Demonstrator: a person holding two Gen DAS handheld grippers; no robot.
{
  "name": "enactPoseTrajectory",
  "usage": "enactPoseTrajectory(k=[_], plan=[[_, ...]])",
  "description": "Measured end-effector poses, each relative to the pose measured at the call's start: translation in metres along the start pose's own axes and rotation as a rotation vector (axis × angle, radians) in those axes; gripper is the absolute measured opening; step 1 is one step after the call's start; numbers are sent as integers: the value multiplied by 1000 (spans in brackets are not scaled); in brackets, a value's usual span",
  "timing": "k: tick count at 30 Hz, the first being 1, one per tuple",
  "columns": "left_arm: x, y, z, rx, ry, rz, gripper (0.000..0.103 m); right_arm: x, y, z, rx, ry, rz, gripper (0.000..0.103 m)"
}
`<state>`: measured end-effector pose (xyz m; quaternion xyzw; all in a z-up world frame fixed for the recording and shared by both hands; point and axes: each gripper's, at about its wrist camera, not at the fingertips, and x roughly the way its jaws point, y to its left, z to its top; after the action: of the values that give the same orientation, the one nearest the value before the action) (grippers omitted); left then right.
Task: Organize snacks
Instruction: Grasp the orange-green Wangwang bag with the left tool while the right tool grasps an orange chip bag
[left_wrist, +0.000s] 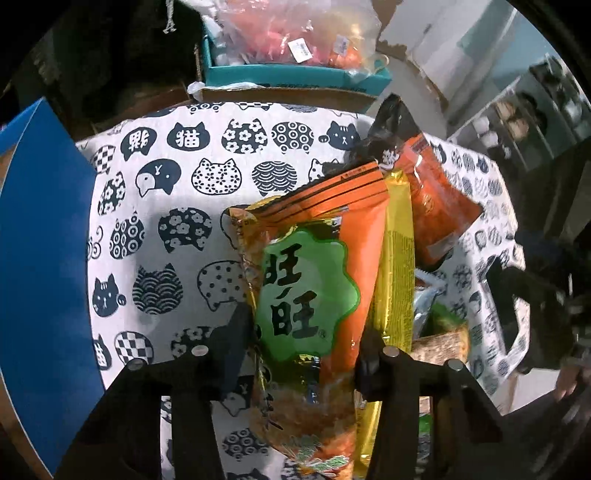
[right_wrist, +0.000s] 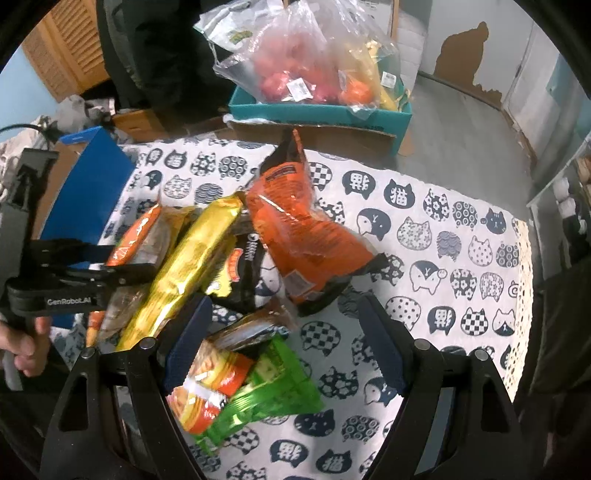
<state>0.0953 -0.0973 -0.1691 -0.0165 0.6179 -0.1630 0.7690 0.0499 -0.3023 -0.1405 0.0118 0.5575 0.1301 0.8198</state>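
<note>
A pile of snack packs lies on the cat-print tablecloth (right_wrist: 424, 221). My left gripper (left_wrist: 301, 343) is shut on the orange rice-cracker bag (left_wrist: 317, 280) with a green badge, its pads pressing on both long edges. The same gripper (right_wrist: 118, 258) shows from the side in the right wrist view. A long gold pack (right_wrist: 184, 266) lies beside the bag, with a crinkled orange bag (right_wrist: 303, 236) and a black pack (right_wrist: 247, 266) behind it. My right gripper (right_wrist: 284, 350) hangs open over an orange-yellow pack (right_wrist: 210, 387), a green pack (right_wrist: 273, 387) and a brown pack (right_wrist: 251, 325), touching none.
A blue box (right_wrist: 88, 184) stands at the cloth's left edge. Behind the table, a teal box (right_wrist: 317, 112) holds a clear bag of fruit (right_wrist: 306, 66). A hand (right_wrist: 26, 343) grips the left gripper's handle. Bare cloth lies to the right of the pile.
</note>
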Motion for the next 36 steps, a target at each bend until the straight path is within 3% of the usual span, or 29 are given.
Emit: enactPoseTrajectory(k=[4, 7, 13, 28, 36], plan=[[-3, -3, -1, 33, -14, 10, 37, 16, -3, 9, -42, 33, -16, 81], [-6, -3, 0, 51, -33, 46, 35, 24, -2, 16, -87, 54, -23, 81], [-10, 6, -1, 47, -44, 65, 34, 43, 2, 35, -227, 83, -51, 81], [-23, 10, 0, 71, -80, 99, 34, 100, 8, 57, -308, 144, -56, 81], [-31, 6, 0, 89, -99, 112, 34, 104, 5, 52, -303, 133, -69, 55]])
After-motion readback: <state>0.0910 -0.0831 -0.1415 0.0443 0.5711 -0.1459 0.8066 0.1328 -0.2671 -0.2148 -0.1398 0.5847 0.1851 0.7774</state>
